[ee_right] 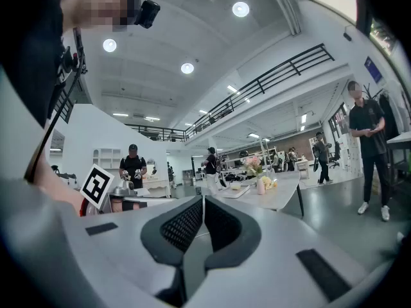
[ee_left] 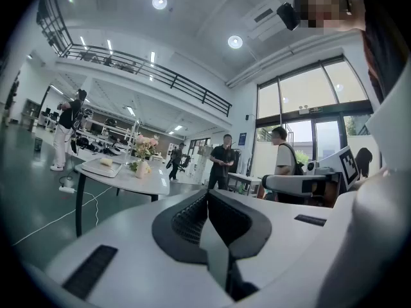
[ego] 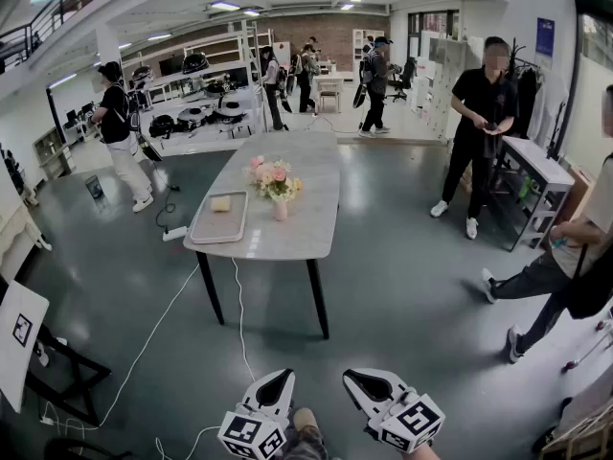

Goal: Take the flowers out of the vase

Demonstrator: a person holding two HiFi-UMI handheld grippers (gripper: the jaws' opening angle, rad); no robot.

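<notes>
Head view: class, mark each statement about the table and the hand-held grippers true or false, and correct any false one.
1. The flowers stand in the vase on the table. True.
2. The tray is bare. False: a pale block lies on it.
3. The vase stands to the right of the tray. True.
4. The left hand-held gripper grips a flower stem. False: its jaws are shut on nothing, well short of the table.

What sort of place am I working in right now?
Likely a large open workshop or lab-style office, not a home: a railed upper gallery, racks of equipment along the far wall, several people standing about, and a lone table with flowers.
</notes>
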